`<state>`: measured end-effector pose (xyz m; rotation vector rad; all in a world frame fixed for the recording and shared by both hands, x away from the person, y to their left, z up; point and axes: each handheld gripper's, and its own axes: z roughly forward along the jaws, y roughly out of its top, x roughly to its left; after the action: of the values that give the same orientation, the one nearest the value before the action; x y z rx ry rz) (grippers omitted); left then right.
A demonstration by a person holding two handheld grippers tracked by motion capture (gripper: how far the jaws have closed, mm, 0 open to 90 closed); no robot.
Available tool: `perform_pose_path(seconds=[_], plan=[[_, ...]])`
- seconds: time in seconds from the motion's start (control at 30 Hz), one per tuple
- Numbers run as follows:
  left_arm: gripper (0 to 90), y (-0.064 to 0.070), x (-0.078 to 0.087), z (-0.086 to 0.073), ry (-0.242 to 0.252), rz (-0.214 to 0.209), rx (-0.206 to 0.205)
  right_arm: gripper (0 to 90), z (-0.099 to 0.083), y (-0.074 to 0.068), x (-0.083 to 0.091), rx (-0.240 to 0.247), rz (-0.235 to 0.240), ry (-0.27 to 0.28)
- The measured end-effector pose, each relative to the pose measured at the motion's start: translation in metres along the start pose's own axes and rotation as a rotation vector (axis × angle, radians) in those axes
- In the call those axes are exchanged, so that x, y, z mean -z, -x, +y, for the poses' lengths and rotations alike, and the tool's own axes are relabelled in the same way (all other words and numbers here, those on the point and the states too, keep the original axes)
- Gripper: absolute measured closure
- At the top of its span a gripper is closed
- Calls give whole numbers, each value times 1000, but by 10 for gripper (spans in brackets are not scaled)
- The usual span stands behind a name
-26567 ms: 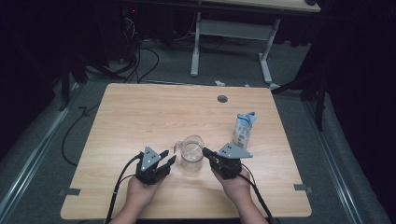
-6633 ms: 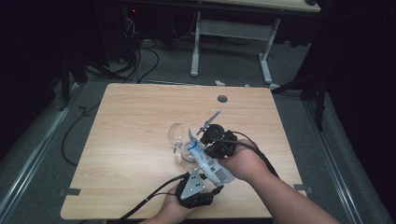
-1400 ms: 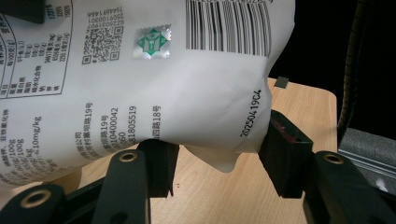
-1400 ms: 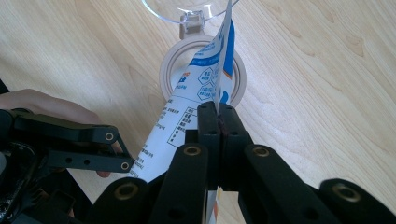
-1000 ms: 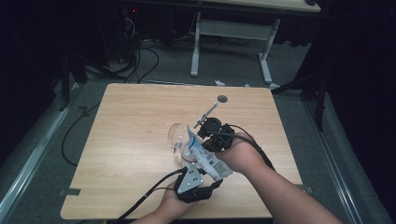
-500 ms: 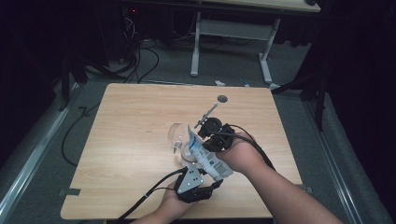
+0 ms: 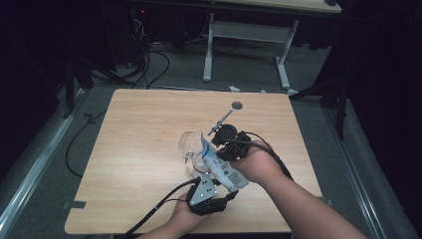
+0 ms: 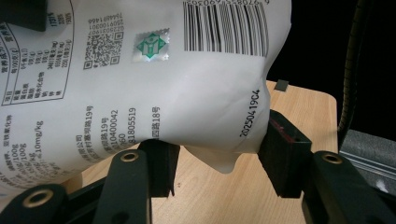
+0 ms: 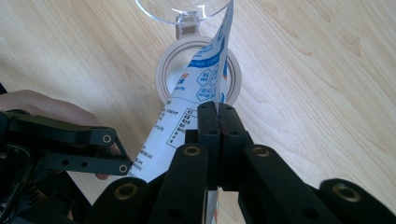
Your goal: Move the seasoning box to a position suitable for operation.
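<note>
A white and blue printed pouch point(image 7: 219, 167) hangs tilted above the table, its upper end over a clear jar point(image 7: 195, 160) whose clear lid point(image 7: 187, 143) is flipped open. My right gripper point(image 7: 214, 144) is shut on the pouch's top edge point(image 9: 219, 70), right above the jar's round cream rim point(image 9: 163, 65). My left gripper point(image 7: 226, 193) is under the pouch's lower end. The pouch's bottom point(image 8: 140, 70) bulges between its two pads point(image 8: 280, 149), which press on it from both sides. The left gripper point(image 9: 70, 140) also appears low at the left of the right gripper view.
The wooden table point(image 7: 139, 129) has a round cable hole point(image 7: 237, 105) near its far edge. A white desk frame point(image 7: 209, 45) and cables point(image 7: 149, 64) lie on the floor beyond. Both forearms come in from the table's front edge.
Long ago the pouch stood on the table's right side and both grippers rested near the jar. Now it is held tilted over the jar. Over the last second nothing has visibly moved.
</note>
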<state>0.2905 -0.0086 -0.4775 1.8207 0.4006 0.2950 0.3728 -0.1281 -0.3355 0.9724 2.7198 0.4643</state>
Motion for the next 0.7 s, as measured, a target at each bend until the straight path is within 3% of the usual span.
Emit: perform_pose_path(seconds=[0.7], plan=[[522,-2,0,0,7,2,-5,900,4,0,-3,7,-8,-8]])
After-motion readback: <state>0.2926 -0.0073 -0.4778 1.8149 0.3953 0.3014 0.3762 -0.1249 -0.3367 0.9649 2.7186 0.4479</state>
